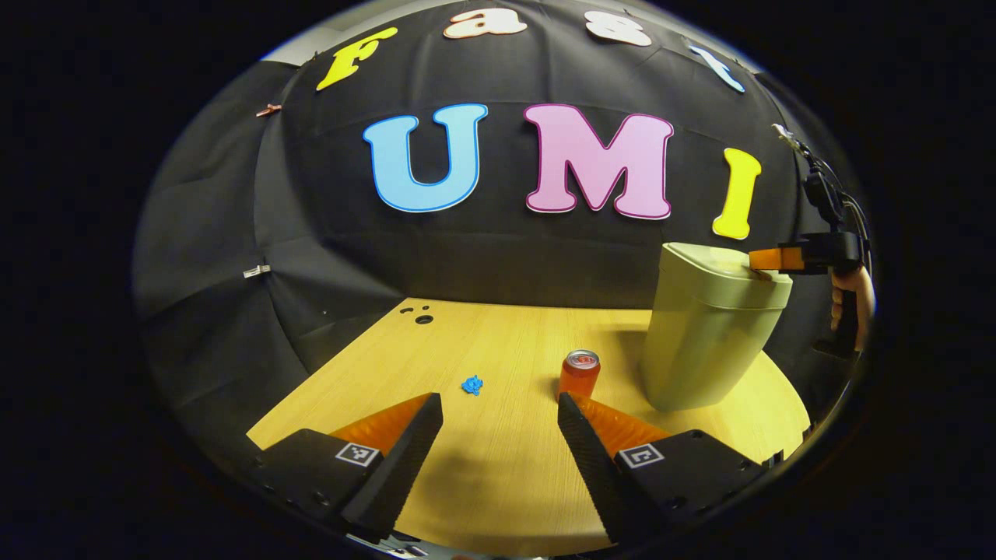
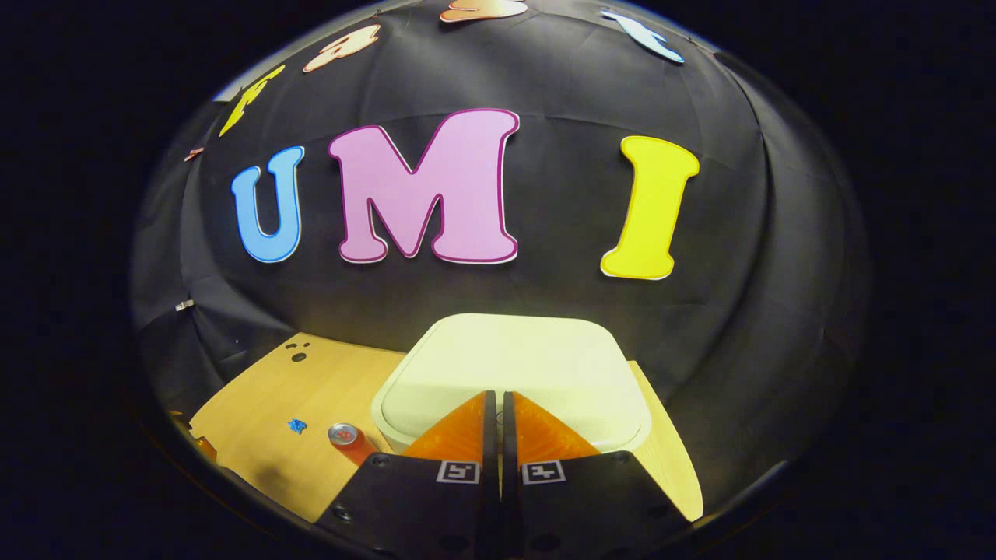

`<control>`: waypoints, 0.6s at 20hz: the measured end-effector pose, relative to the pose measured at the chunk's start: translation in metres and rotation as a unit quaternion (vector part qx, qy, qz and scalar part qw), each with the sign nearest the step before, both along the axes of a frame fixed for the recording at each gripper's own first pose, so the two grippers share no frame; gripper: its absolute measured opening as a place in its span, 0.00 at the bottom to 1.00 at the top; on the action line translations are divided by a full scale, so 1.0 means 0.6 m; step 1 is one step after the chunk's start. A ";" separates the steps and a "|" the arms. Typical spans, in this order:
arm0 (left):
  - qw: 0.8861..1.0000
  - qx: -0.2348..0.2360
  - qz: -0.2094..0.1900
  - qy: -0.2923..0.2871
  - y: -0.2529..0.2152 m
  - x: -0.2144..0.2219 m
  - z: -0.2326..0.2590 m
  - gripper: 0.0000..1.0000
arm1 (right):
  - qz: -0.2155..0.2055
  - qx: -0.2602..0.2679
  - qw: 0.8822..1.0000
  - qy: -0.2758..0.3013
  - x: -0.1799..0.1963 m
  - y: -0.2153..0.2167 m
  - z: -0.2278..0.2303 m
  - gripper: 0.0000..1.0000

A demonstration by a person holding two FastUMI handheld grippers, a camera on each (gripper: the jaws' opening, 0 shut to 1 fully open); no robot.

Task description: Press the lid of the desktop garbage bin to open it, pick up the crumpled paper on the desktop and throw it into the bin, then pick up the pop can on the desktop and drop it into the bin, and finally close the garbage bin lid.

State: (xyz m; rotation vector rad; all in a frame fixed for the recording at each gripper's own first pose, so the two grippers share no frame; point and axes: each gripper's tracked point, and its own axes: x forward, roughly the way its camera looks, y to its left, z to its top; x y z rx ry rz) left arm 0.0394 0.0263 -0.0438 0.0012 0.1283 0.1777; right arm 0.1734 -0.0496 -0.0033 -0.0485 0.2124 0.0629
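Note:
A pale green bin (image 1: 704, 342) stands on the wooden desk (image 1: 498, 482) at the right, its lid (image 2: 513, 365) down. My right gripper (image 2: 496, 397) is shut, empty, its tips resting on the lid's near edge; in the left gripper view the right gripper (image 1: 766, 260) touches the lid from the right, held by a hand (image 1: 852, 303). An orange pop can (image 1: 579, 375) stands upright left of the bin. A small blue crumpled paper (image 1: 472, 384) lies left of the can. My left gripper (image 1: 499, 408) hangs open over the desk's front, the can just beyond its right fingertip.
Small dark holes (image 1: 420, 315) mark the desk's far left corner. The black cloth wall closes the back and the left side. In the right gripper view the can (image 2: 346, 437) and paper (image 2: 296, 425) lie left of the bin.

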 end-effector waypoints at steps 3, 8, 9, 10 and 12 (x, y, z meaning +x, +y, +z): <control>1.000 -0.015 0.000 0.009 0.003 0.005 -0.010 0.96 | 0.002 -0.003 1.000 0.000 0.000 0.004 0.000 0.05; 0.999 -0.031 0.015 0.014 0.025 0.006 -0.021 0.96 | -0.015 -0.035 0.999 -0.013 -0.002 0.002 -0.003 0.05; 0.999 -0.031 0.016 0.015 0.029 0.005 -0.022 0.96 | -0.016 -0.038 0.999 -0.016 -0.003 0.002 -0.003 0.05; 0.999 -0.030 0.020 0.018 0.033 0.006 -0.027 0.96 | -0.017 -0.039 0.999 -0.017 -0.002 0.001 -0.006 0.05; 0.999 -0.039 0.023 0.021 0.039 0.003 -0.032 0.96 | -0.017 -0.033 0.999 -0.021 -0.005 0.002 -0.006 0.05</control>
